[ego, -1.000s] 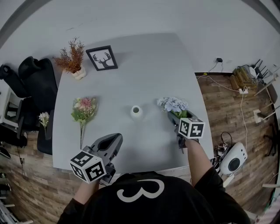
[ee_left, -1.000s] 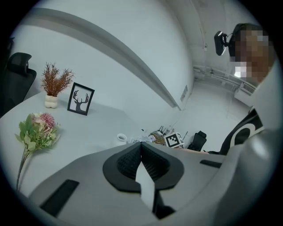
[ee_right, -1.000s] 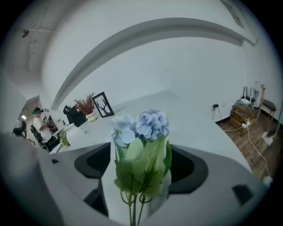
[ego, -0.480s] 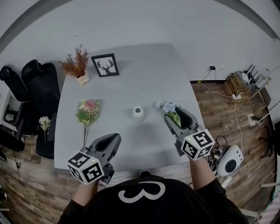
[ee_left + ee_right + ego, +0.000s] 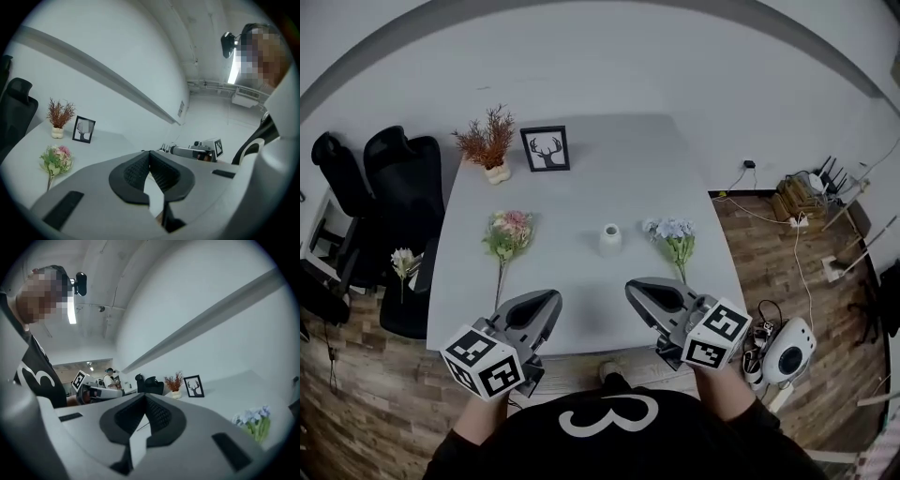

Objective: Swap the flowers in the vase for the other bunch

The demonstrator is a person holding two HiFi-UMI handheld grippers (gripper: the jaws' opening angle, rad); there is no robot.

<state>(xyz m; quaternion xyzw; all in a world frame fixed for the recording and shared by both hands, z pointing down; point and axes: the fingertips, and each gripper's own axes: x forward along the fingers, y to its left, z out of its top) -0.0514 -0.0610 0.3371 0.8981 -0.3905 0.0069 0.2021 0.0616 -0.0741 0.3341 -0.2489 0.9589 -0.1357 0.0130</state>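
A: Pulled back off the blue bunch (image 5: 672,232), my right gripper (image 5: 636,290) hangs over the table (image 5: 609,169) edge; its jaws have just been closing, nothing between them.
B: Left?
A: My left gripper (image 5: 551,298) is closed, empty. Blue bunch lies right of the vase (image 5: 610,239), pink bunch (image 5: 510,232) left.

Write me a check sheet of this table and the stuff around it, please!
Surface: grey table, mostly bare.
Job's things: white vase with no flowers in it; pink bunch lying to its left, blue bunch lying to its right.
Clutter: deer picture and dried plant at the far corner.
Tongs: left tongs shut, empty; right tongs just closed, nothing between them.
Cables: wires on the wooden floor, right of the table.
Surroundings: black chairs on the left; white device on the floor.
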